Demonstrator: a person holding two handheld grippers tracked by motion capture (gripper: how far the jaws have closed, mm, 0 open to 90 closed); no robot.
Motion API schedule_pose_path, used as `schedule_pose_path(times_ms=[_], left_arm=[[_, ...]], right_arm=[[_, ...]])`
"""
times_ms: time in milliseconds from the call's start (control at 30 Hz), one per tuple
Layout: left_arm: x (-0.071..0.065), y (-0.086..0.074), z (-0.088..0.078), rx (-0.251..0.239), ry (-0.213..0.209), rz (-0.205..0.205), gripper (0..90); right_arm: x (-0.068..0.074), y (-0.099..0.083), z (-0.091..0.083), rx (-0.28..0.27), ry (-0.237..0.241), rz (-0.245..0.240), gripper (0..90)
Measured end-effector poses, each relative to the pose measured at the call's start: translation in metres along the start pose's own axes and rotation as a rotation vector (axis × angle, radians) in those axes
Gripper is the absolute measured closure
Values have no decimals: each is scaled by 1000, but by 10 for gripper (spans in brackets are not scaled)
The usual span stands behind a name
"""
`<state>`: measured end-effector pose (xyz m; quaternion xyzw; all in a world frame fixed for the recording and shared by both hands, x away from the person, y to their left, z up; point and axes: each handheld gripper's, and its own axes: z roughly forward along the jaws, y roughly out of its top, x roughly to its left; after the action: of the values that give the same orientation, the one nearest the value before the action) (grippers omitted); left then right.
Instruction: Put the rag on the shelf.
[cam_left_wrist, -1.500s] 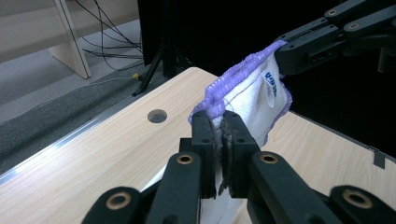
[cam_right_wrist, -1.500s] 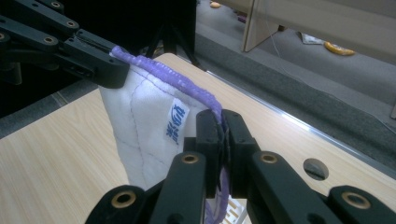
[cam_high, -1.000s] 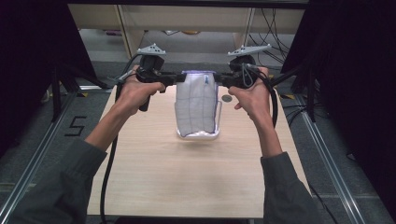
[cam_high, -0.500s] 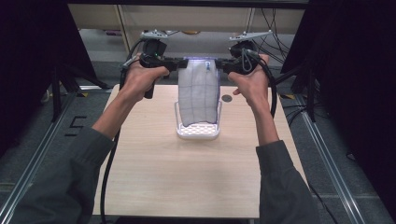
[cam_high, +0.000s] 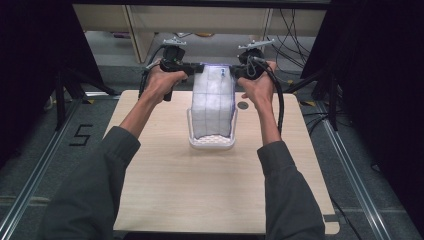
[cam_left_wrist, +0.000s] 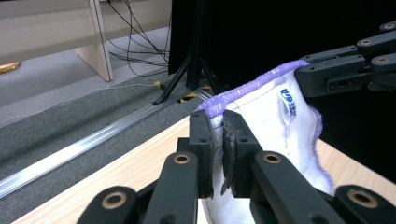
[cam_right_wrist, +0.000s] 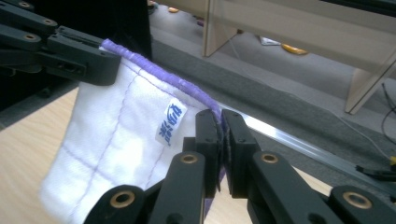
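Observation:
A white quilted cloth (cam_high: 214, 100) with a purple hem hangs stretched between my two grippers over the far half of the table. Its lower end drapes into a white perforated basket (cam_high: 212, 141). My left gripper (cam_high: 196, 68) is shut on the cloth's top left corner; in the left gripper view the pads (cam_left_wrist: 217, 140) pinch the hem of the cloth (cam_left_wrist: 275, 126). My right gripper (cam_high: 236, 71) is shut on the top right corner; the right gripper view shows its jaws clamped on the cloth (cam_right_wrist: 126, 135) next to a small blue label (cam_right_wrist: 170, 122).
A small dark round mark (cam_high: 243, 105) lies on the wooden table (cam_high: 165, 180) right of the basket. Beyond the table's far edge are a metal floor rail (cam_left_wrist: 93, 140), cables and wooden shelf legs (cam_right_wrist: 215, 23). Black curtains stand on both sides.
Both grippers have carried the cloth's top edge farther away from the person, toward the table's far edge. The cloth now hangs longer and tauter above the basket.

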<state>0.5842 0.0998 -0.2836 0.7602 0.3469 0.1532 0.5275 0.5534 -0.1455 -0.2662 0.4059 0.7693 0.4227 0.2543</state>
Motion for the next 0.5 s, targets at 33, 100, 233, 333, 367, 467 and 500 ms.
schedule_pose_path(times_ms=[33,100,233,333,367,467,500], left_arm=[[2,-4,5,1,10,-1,827],[3,-7,8,7,19,2,827],[6,-13,13,23,31,-3,826],[10,-21,17,47,25,-15,818],[10,-24,19,56,22,-16,816],[12,-32,25,88,17,-25,814],[13,-34,25,93,18,-27,813]], right_arm=[[0,-4,7,0,-4,10,861],[0,-8,15,22,-15,23,859],[-1,-15,28,36,-10,36,856],[-2,-19,34,77,-9,28,855],[-1,-23,38,99,-8,45,855],[-1,-30,45,135,-12,49,854],[-1,-32,47,139,-4,47,854]])
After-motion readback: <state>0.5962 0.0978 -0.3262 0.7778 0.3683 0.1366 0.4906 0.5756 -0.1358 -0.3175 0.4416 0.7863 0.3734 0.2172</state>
